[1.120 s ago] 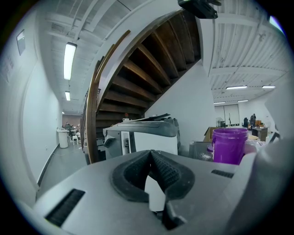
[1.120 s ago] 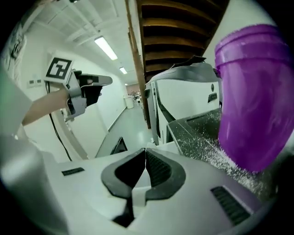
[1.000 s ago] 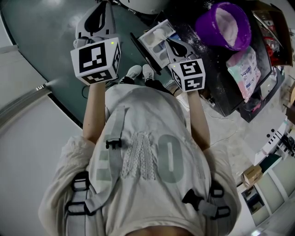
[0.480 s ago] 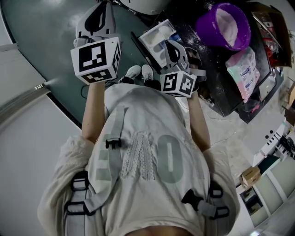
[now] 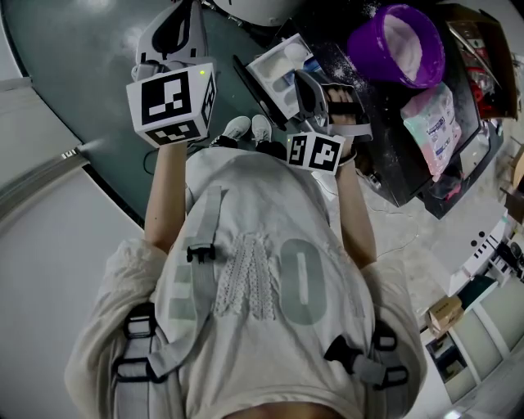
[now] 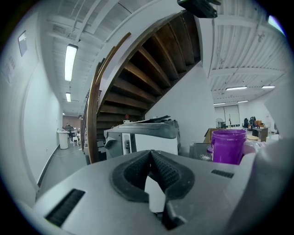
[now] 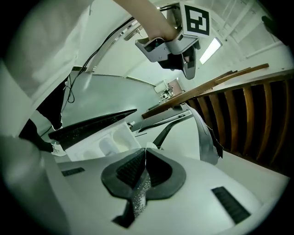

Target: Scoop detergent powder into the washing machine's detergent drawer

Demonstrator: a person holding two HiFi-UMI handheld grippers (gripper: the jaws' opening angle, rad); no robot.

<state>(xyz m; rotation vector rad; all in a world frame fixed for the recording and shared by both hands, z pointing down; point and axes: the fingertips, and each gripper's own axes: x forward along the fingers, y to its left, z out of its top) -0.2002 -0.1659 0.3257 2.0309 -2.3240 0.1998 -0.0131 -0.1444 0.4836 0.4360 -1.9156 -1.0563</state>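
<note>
Right gripper (image 7: 145, 152) — jaws pressed together — just beside the white plastic detergent drawer (image 5: 274, 59); left gripper (image 6: 150, 155) likewise closed, well apart from it.

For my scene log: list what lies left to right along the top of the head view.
Left gripper → white plastic detergent drawer → round purple plastic bucket → pink-and-white detergent pouch.

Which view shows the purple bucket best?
Head view: the purple bucket is seen from above, its white powder visible. The left gripper view shows only its side; the right gripper view misses it.
</note>
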